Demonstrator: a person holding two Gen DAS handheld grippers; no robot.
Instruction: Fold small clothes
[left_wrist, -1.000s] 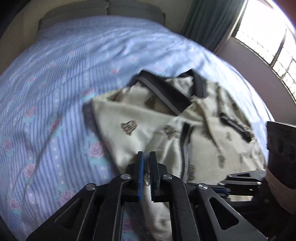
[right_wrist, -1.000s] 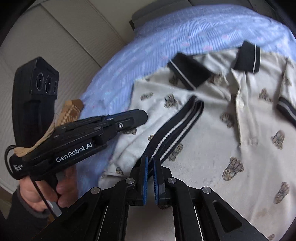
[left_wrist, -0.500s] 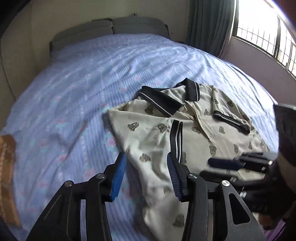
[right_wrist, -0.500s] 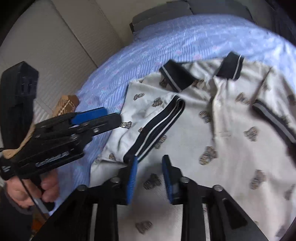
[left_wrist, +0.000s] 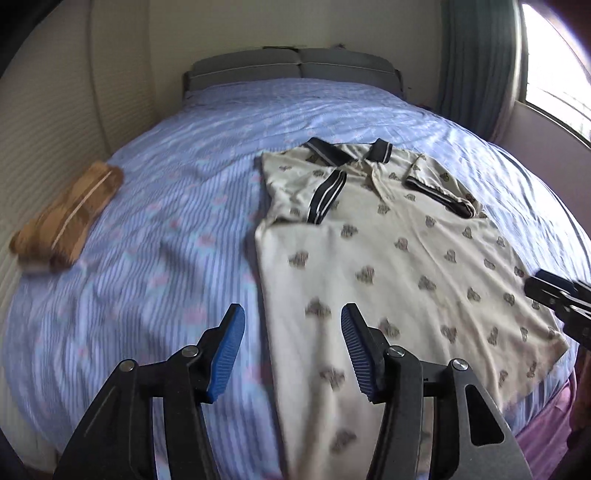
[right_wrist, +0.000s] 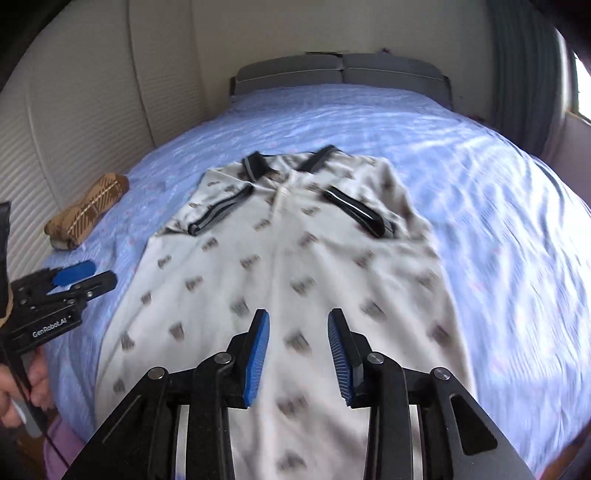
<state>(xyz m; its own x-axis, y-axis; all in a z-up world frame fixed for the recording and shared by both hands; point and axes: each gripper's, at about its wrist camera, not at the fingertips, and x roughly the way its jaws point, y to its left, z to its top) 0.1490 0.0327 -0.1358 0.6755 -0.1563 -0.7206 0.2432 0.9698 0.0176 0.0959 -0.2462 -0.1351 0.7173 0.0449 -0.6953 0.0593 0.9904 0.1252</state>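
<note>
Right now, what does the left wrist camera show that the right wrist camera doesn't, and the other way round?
Only the left wrist view shows the bright window and pink fabric below the bed's edge. Only the right wrist view shows the person's hand gripping the left gripper's handle. Both show the cream polo shirt, sleeves folded in, the brown plaid bundle, the blue striped bedsheet and the grey headboard.

A blue striped bedsheet (left_wrist: 155, 236) covers the bed below a grey headboard (left_wrist: 295, 66), cream walls (right_wrist: 92, 110) and a bright window (left_wrist: 554, 74).
</note>
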